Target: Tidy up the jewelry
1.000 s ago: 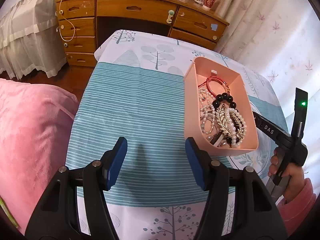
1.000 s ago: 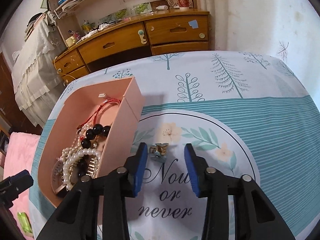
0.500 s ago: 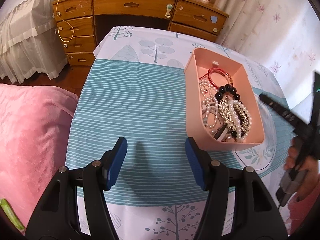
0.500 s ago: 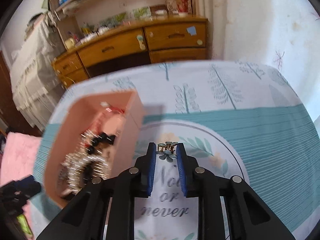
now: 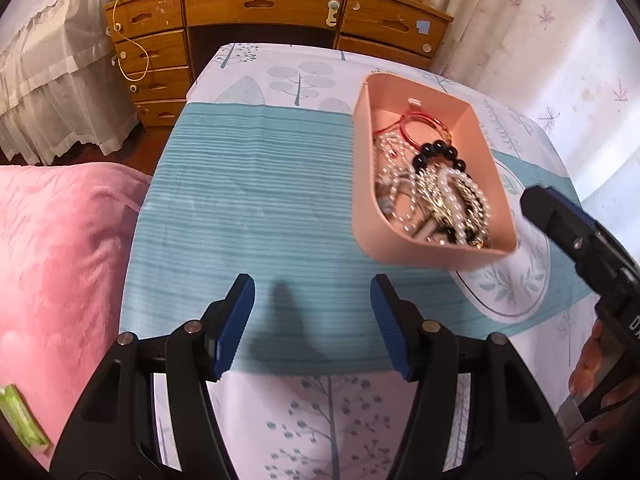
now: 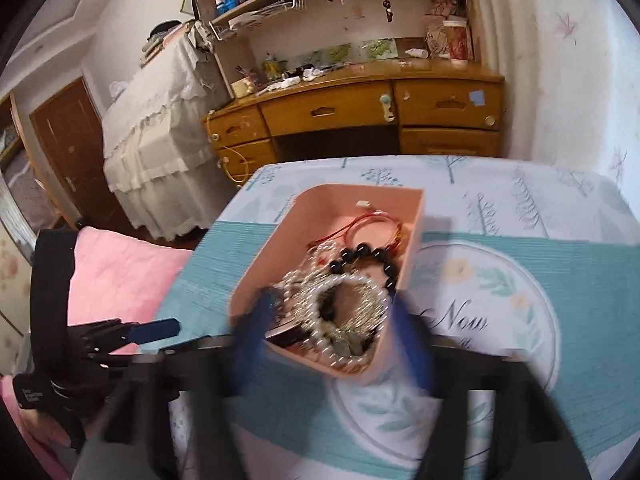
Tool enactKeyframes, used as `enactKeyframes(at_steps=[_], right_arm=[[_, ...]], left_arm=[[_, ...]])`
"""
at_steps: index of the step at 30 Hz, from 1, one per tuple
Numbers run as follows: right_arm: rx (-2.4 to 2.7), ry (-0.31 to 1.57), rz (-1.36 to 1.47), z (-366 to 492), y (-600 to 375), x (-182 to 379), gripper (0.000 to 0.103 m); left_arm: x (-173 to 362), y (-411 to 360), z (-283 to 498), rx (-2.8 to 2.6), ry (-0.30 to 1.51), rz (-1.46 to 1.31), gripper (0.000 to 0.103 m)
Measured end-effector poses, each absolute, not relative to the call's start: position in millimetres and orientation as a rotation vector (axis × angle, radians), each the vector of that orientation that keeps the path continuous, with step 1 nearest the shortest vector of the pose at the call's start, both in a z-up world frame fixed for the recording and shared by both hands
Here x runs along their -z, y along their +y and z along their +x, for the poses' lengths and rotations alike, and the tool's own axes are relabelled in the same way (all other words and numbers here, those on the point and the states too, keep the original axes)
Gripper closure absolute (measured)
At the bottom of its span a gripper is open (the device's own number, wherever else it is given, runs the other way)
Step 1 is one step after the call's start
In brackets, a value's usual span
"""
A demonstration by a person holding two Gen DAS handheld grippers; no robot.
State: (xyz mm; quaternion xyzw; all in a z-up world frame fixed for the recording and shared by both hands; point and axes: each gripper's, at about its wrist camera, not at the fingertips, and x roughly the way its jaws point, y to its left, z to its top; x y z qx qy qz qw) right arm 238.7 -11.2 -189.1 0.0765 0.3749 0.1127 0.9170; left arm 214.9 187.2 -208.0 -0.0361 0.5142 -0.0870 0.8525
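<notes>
Over the near end of the pink tray (image 6: 412, 236), the right gripper (image 6: 332, 320) hangs with its blurred blue fingers spread wide, probably to drop a small piece among the jewelry (image 6: 344, 288) heaped there; whether anything is falling I cannot tell. Left of the tray, the left gripper (image 5: 312, 320) waits wide and empty above the striped cloth (image 5: 256, 200), likely keeping clear.
</notes>
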Motion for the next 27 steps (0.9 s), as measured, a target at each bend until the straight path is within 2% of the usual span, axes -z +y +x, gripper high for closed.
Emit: enactKeyframes(at_steps=[3, 4, 5, 9, 16, 20, 22, 24, 27], right_arm=[[-0.23, 0.737, 0.157, 223.6, -10.4, 185.7, 0.024], [-0.225, 0.743, 0.171, 218.5, -13.1, 186.8, 0.014], [-0.208, 0.754, 0.185, 212.5, -16.8, 189.0, 0.01], [-0.163, 0.851, 0.209, 182.4, -42.5, 208.7, 0.005], [-0.118, 1.091, 0.136, 84.2, -77.3, 228.4, 0.001], [-0.058, 1.243, 0.139, 22.1, -108.3, 227.7, 0.001], [-0.036, 1.273, 0.167, -6.3, -124.4, 215.6, 0.0], [-0.016, 1.272, 0.178, -24.9, -134.9, 199.2, 0.0], [0.04, 1.236, 0.212, -48.8, -147.8, 165.2, 0.0]], left_arm=[[209.4, 179.3, 199.5, 0.158, 1.086, -0.057, 0.046], [211.5, 176.8, 194.8, 0.146, 1.094, -0.049, 0.046], [214.6, 172.2, 189.0, 0.126, 1.109, -0.036, 0.046], [219.5, 153.5, 156.4, 0.037, 1.15, 0.007, 0.046], [214.4, 115.9, 75.3, -0.013, 1.261, 0.054, 0.046], [189.5, 99.1, 34.1, -0.053, 1.34, -0.015, 0.046], [173.2, 89.6, 20.1, -0.007, 1.351, -0.061, 0.045], [152.3, 73.5, 7.2, 0.05, 1.346, -0.031, 0.038], [118.1, 52.0, 2.3, 0.114, 1.291, 0.044, 0.037]])
